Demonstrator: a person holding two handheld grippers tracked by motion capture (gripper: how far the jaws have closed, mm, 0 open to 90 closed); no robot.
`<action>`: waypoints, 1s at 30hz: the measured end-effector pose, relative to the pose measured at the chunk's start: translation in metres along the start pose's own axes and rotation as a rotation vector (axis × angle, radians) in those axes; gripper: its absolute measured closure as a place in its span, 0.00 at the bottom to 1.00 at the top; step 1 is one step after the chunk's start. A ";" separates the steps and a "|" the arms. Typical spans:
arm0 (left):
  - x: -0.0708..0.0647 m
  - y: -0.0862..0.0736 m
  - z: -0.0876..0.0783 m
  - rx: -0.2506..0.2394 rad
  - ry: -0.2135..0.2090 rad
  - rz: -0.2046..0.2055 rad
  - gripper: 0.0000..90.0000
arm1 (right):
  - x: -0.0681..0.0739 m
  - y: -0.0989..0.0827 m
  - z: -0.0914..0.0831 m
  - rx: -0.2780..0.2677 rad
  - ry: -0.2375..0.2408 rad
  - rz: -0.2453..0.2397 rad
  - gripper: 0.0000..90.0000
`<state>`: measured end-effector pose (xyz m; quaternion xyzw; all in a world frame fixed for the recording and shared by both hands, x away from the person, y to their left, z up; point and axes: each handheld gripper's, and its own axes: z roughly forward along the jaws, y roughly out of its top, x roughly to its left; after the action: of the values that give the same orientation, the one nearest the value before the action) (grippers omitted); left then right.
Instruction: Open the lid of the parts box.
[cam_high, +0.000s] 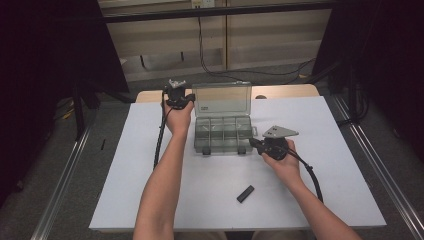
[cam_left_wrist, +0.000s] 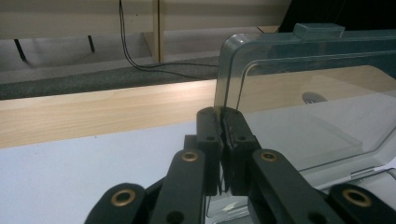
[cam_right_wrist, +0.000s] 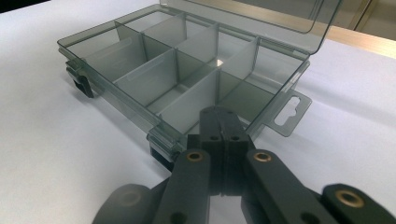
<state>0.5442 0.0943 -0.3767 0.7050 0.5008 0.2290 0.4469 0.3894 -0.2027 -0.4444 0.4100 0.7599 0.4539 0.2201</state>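
With the left gripper pinched on the side edge of the raised lid and the right gripper closed empty against the front rim of the divided box mid-counter, the thin edge may slip free and drop.

Black hand-held gripper jaws (brass-ringed pivots), grey plates, trailing cables

A white-topped table is set on grey carpet. Pale wooden panelling is seen behind, crossed by a black cable.
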 end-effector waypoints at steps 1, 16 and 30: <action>0.000 0.000 0.001 0.003 0.001 0.003 0.97 | 0.000 0.000 0.000 0.000 0.000 -0.001 1.00; 0.002 -0.003 0.010 0.021 0.012 -0.013 0.97 | 0.000 0.000 0.000 -0.001 0.002 -0.001 1.00; 0.001 -0.010 0.019 0.048 0.011 -0.010 0.97 | -0.001 0.000 -0.001 -0.001 0.001 -0.003 1.00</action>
<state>0.5538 0.0885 -0.3951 0.7118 0.5121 0.2185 0.4282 0.3891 -0.2035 -0.4442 0.4083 0.7604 0.4542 0.2206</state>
